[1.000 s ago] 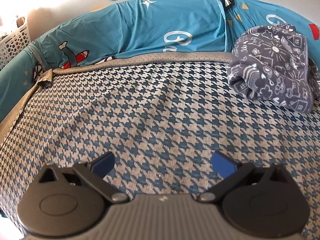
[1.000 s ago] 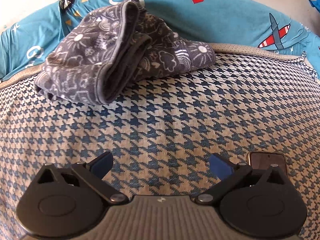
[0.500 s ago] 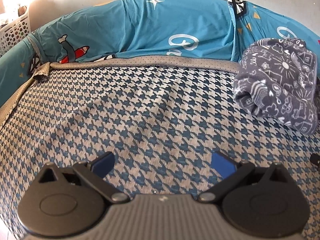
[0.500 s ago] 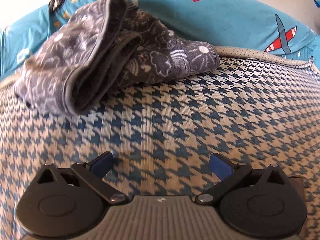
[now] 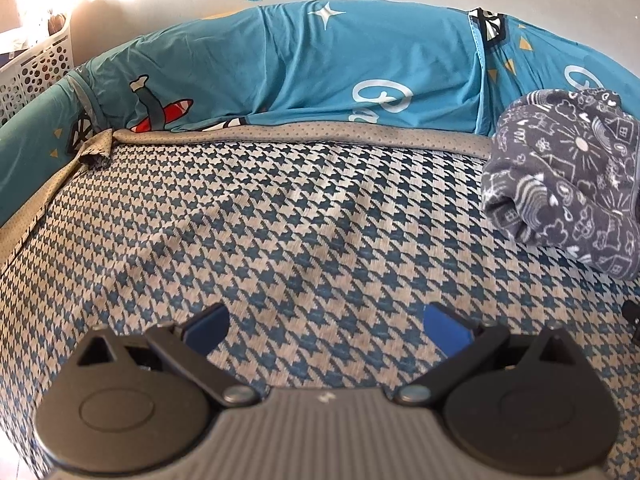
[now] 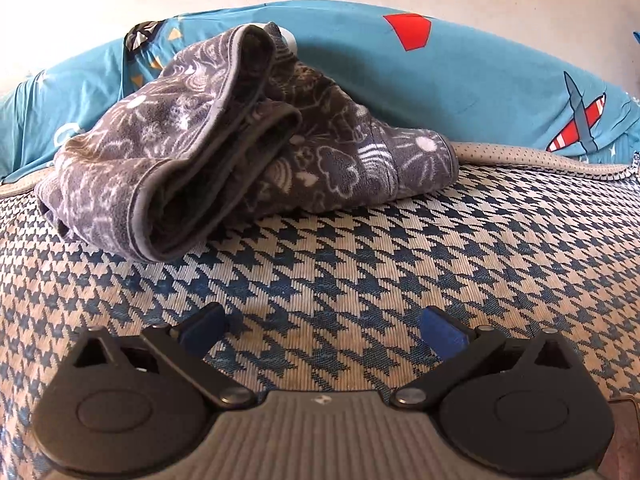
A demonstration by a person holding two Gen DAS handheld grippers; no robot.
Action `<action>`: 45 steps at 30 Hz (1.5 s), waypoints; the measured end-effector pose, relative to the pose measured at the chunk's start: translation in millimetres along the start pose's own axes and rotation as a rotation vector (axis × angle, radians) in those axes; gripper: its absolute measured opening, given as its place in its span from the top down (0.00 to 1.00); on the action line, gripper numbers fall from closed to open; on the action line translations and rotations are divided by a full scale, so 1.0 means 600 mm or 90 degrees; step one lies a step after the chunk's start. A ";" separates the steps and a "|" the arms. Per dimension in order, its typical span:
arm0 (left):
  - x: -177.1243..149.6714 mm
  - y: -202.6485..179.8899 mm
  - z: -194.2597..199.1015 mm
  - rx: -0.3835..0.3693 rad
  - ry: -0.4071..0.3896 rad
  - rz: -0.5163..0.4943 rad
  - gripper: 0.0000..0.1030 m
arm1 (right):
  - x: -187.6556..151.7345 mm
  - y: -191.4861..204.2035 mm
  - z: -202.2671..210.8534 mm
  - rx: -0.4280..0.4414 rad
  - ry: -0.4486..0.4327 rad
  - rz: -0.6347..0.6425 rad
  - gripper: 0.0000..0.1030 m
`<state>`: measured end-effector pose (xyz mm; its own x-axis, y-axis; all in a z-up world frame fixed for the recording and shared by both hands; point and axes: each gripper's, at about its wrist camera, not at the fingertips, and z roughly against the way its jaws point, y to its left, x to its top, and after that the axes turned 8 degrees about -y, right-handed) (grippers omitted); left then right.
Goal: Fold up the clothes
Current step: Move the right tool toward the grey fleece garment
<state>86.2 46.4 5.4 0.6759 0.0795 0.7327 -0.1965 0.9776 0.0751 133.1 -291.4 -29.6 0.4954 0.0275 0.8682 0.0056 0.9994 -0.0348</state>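
Note:
A folded grey fleece garment point(image 6: 224, 160) with white doodle prints lies on the houndstooth mat point(image 6: 360, 272), its far side leaning on the teal bedding. The left wrist view has the same garment point(image 5: 568, 180) at the far right edge. My right gripper point(image 6: 322, 330) hovers low over the mat just in front of the garment, open, nothing between its blue fingertips. Further left, my left gripper point(image 5: 326, 326) is open too, over bare mat point(image 5: 280, 220), well away from the garment.
A teal sheet point(image 5: 320, 68) printed with planes and stars runs along the back against a pale wall. A white perforated basket point(image 5: 36, 68) stands at the far left. A dark object point(image 5: 632, 316) shows at the right edge.
The right gripper has moved closer to the garment and lower over the mat, and a phone-like object near its right finger has dropped out of view. The left gripper's view has swung left.

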 end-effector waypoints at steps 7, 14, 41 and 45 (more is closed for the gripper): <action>-0.004 -0.004 -0.003 -0.007 0.010 0.000 0.00 | -0.004 0.001 0.007 0.000 -0.007 -0.001 0.00; -0.004 -0.001 0.000 -0.010 0.007 0.008 0.00 | -0.002 0.001 0.005 0.002 -0.006 -0.002 0.00; -0.016 0.005 0.002 -0.011 0.019 -0.023 0.00 | -0.002 0.001 0.004 0.002 -0.005 -0.001 0.00; -0.025 0.017 0.006 -0.014 0.028 -0.025 0.00 | -0.002 0.001 0.005 0.002 -0.005 -0.001 0.00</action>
<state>71.7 54.5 -2.5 0.7140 0.0486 0.6984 -0.1534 0.9842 0.0883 130.1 -290.8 -29.4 0.4886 0.0258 0.8721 0.0042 0.9995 -0.0319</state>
